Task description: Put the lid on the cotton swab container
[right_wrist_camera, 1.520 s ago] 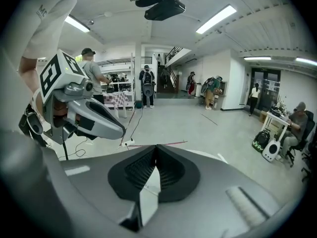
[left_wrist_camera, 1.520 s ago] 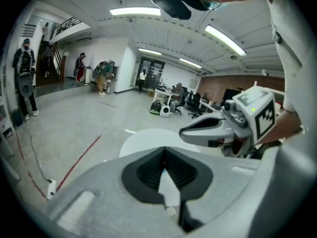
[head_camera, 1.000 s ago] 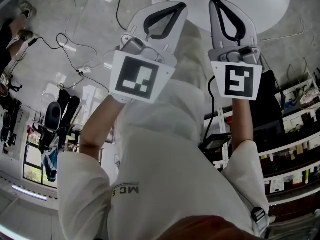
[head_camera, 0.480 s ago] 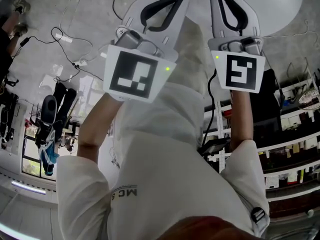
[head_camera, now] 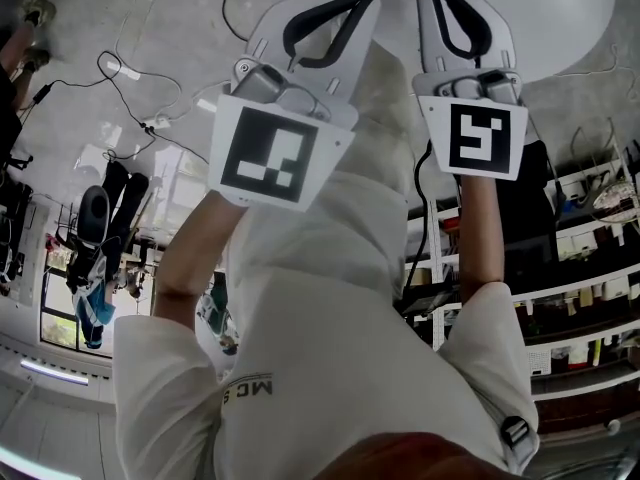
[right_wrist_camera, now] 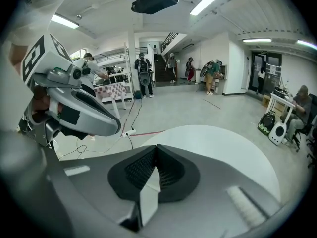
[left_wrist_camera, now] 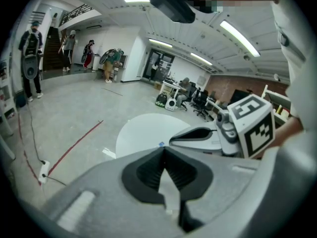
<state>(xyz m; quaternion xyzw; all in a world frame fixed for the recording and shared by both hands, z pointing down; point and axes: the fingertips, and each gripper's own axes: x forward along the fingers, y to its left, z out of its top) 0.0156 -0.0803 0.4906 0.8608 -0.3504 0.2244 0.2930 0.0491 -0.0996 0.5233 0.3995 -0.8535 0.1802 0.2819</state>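
Barely anything's moved: left gripper [left_wrist_camera: 163,150] and right gripper [right_wrist_camera: 156,148] still clenched empty, table [right_wrist_camera: 223,152] slightly closer. Lidding hasn't started.

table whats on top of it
What shows of the table in the right gripper view looks bare. The left gripper view shows one small blue-marked item on it. No container or lid shows; the left gripper and right gripper cover the rest.
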